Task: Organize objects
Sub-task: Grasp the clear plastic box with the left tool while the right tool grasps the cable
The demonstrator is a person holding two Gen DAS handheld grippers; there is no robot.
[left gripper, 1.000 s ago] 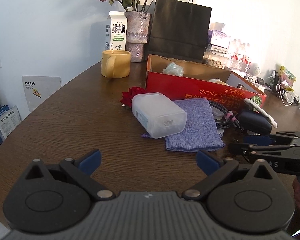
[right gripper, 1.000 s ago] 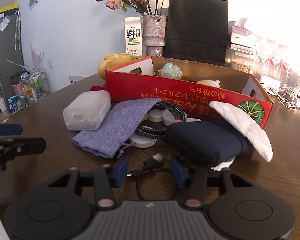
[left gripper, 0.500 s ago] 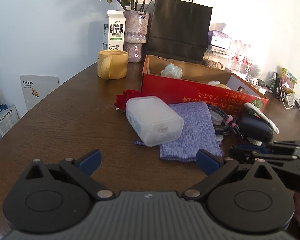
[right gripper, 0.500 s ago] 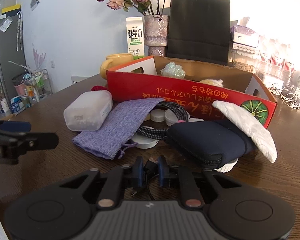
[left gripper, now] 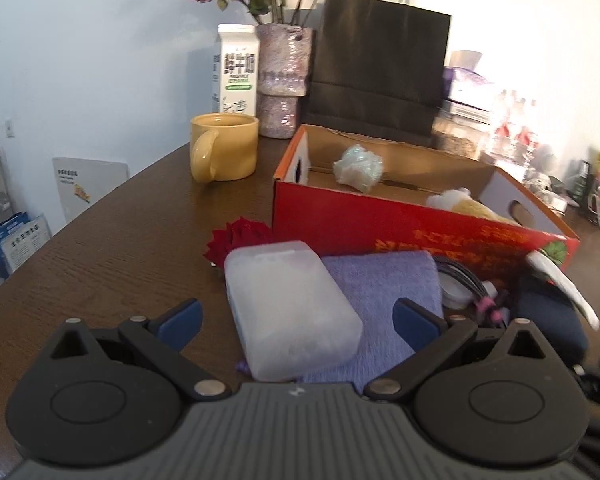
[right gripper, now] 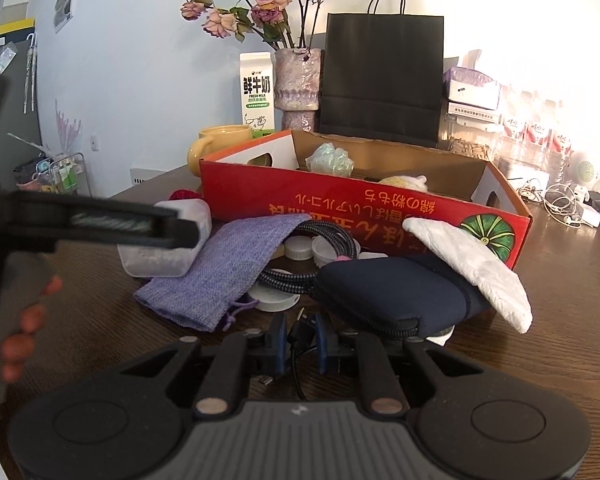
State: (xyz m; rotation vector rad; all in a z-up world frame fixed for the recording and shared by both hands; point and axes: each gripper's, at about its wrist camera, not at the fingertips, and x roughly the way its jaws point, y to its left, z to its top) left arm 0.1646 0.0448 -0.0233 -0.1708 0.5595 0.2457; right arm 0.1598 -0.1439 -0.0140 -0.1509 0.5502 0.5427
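**Right fingers closed on the cable plug, left fingers wide before the plastic box**

Dark wooden surface (left gripper: pixel 112 248) carries a crowd of small things in front of a red cardboard box (left gripper: pixel 380 228), with a yellow mug (left gripper: pixel 224 148), a milk carton (left gripper: pixel 236 72) and a black paper bag (left gripper: pixel 380 68) behind it.

Left wrist view: the left gripper (left gripper: pixel 296 320) has its fingers wide apart and holds nothing. A frosted plastic box (left gripper: pixel 288 308) lies directly ahead, in the gap between the two fingers but not pressed by them. Its long axis runs nearly along the pointing line of the gripper, slightly to the right as it comes near, so the fingers stand on its two long sides. It rests partly on a purple cloth pouch (left gripper: pixel 384 292). A red rose (left gripper: pixel 240 236) lies just behind it, beside the red box.

Right wrist view: the right gripper (right gripper: pixel 300 344) has its fingers narrow; they have just closed, and a black cable plug (right gripper: pixel 300 334) sits between the pads, its cord going down under the gripper. A dark blue zip case (right gripper: pixel 388 292) lies just beyond, with a white cloth (right gripper: pixel 472 260) on its far side. The left gripper crosses this view at the left, near the plastic box.

I judge that the left hand is nearer to the plastic box and needs only a short advance before closing, while the right hand is ready to lift the cable toward the red box.
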